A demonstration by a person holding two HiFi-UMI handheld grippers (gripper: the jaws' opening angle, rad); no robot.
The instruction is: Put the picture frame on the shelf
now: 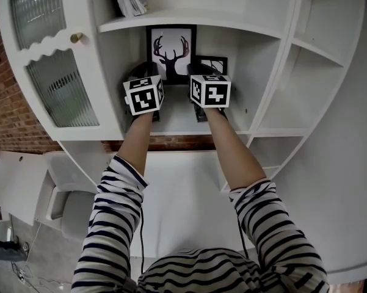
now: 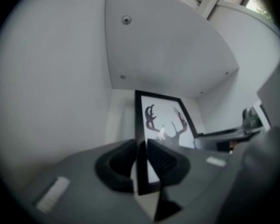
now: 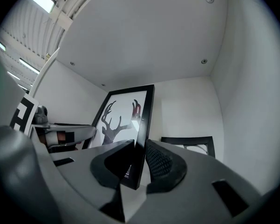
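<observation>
Nearby: a small frame (image 1: pixel 212 63) is stood at the shelf's (image 1: pixel 174 119) back right corner.
Left gripper (image 2: pixel 142 164): clamped on the picture frame's (image 1: pixel 171 54) left edge.
Right gripper (image 3: pixel 139 164): clamped on its right edge.
Arms: stretched forward.

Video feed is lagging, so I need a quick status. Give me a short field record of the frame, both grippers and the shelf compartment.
held item: black-framed white print of deer antlers, upright
left gripper: shut on the print's left edge
right gripper: shut on the print's right edge
location: inside the white shelf compartment
neighbour: smaller black picture frame, to the right and behind the print
released: no, both grippers grip it; its bottom edge is hidden, so contact with the shelf floor cannot be told
</observation>
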